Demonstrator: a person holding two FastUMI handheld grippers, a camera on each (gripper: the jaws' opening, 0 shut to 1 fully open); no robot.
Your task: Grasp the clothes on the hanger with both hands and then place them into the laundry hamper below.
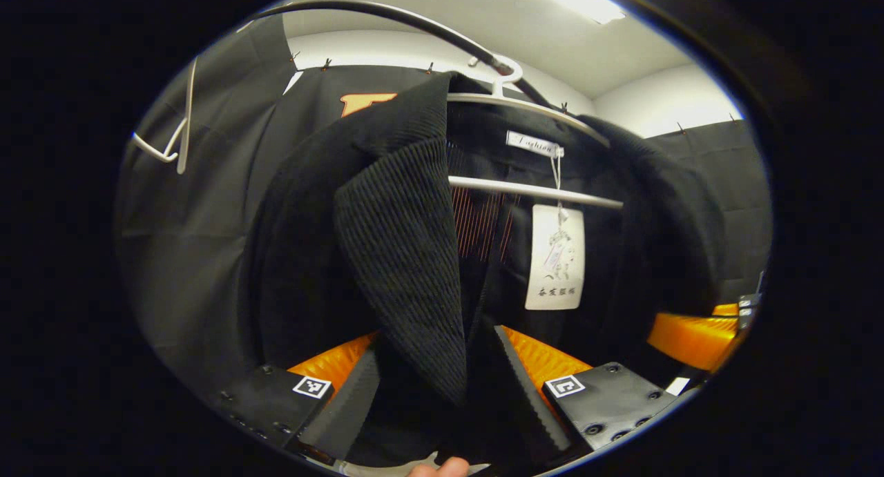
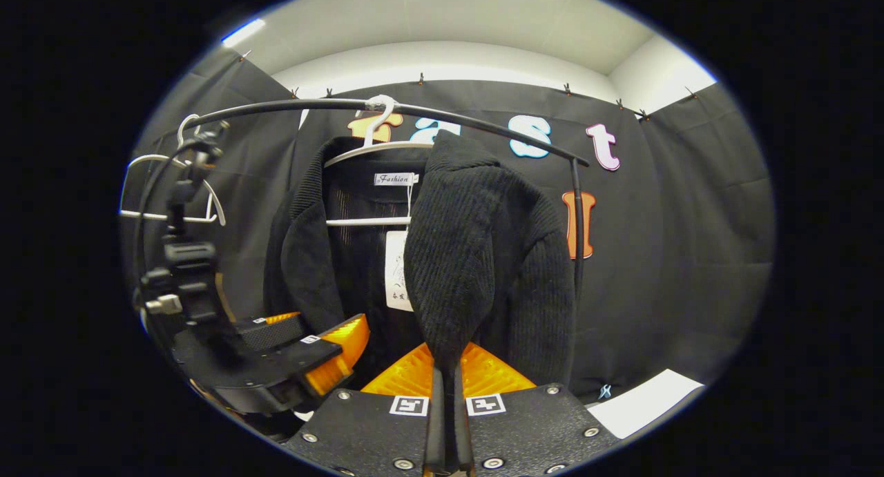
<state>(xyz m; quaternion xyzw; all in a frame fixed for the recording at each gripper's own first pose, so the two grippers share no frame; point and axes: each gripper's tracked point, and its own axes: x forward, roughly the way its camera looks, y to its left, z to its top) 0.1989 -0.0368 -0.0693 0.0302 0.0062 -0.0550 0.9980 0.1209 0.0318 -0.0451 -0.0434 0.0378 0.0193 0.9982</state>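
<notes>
A: Where is the black jacket (image 2: 476, 256)?

B: On a white hanger (image 2: 376, 145) hooked over the black rail (image 2: 290, 105), near twelve o'clock in the right gripper view. A paper tag (image 2: 397, 270) dangles inside the open front.

A: What is the right hand-held gripper (image 2: 447, 401) doing?

B: At six o'clock its fingers are pressed together on the jacket's lapel, whose fabric runs straight down into the narrow slit between them.

A: And the left hand-held gripper (image 1: 435, 394)?

B: In the left gripper view its fingers stand wide apart at six o'clock. The other lapel (image 1: 407, 256) hangs down into the gap between them; neither pad (image 1: 345, 408) is pressing on it that I can tell.

A: Can it be seen from the other side?

B: Yes, at eight o'clock in the right gripper view, just beside the jacket's edge. A spare hanger (image 2: 169, 187) hangs at ten o'clock.
</notes>
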